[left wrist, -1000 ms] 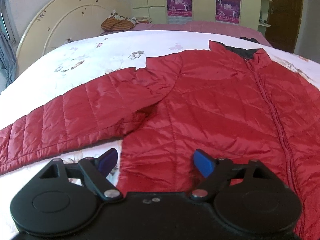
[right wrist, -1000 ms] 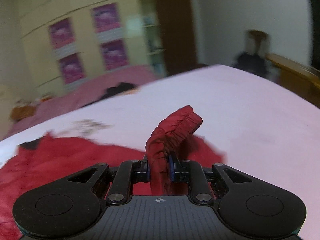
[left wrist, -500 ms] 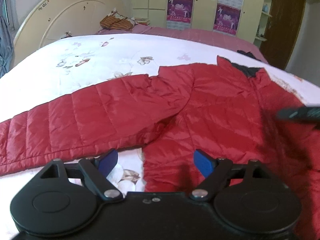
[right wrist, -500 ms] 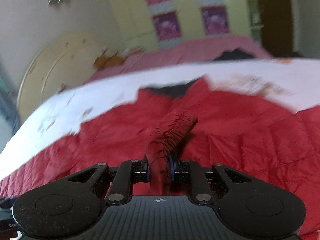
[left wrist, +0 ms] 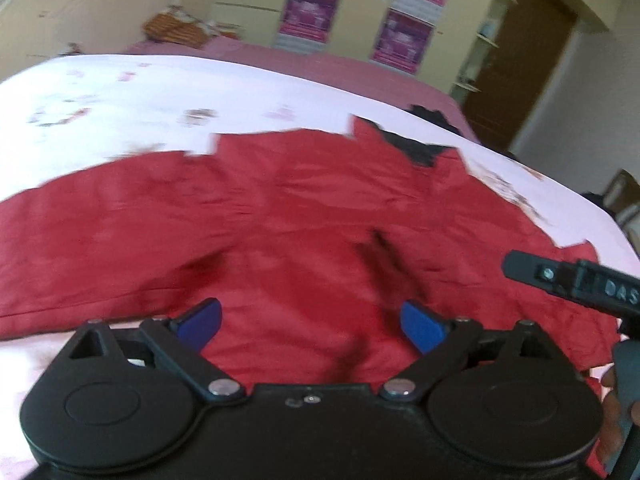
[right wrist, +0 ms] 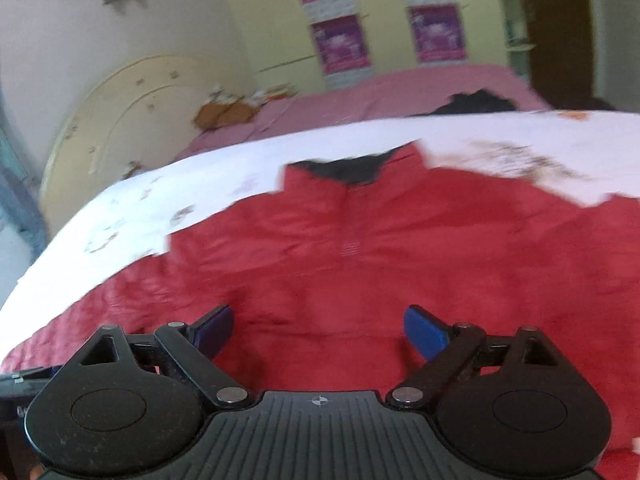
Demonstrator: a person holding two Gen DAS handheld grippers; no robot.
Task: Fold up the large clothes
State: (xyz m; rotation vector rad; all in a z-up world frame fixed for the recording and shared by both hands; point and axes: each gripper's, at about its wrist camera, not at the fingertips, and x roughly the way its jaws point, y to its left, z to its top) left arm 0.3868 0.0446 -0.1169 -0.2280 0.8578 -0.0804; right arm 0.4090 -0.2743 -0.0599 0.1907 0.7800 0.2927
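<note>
A red quilted jacket [left wrist: 304, 216] with a black-lined collar [left wrist: 416, 152] lies front-up on the white flowered bedsheet [left wrist: 140, 96]. Its left sleeve [left wrist: 80, 240] stretches out to the left. My left gripper [left wrist: 312, 326] is open and empty above the jacket's lower part. My right gripper [right wrist: 318, 332] is open and empty above the jacket [right wrist: 360, 248], facing the collar [right wrist: 348, 170]. The right gripper's black body shows at the right edge of the left wrist view [left wrist: 572, 280]. Both views are blurred.
A pink bedcover [right wrist: 380, 92] lies beyond the white sheet, with a dark garment [right wrist: 476, 104] on it. A cream headboard [right wrist: 132, 120] stands at the left. Cupboards with purple posters [left wrist: 312, 12] and a brown door [left wrist: 520, 64] line the far wall.
My right gripper has opened and let go of the red sleeve cuff it held. It swung over the jacket body. My left gripper stayed open and shifted slightly.
</note>
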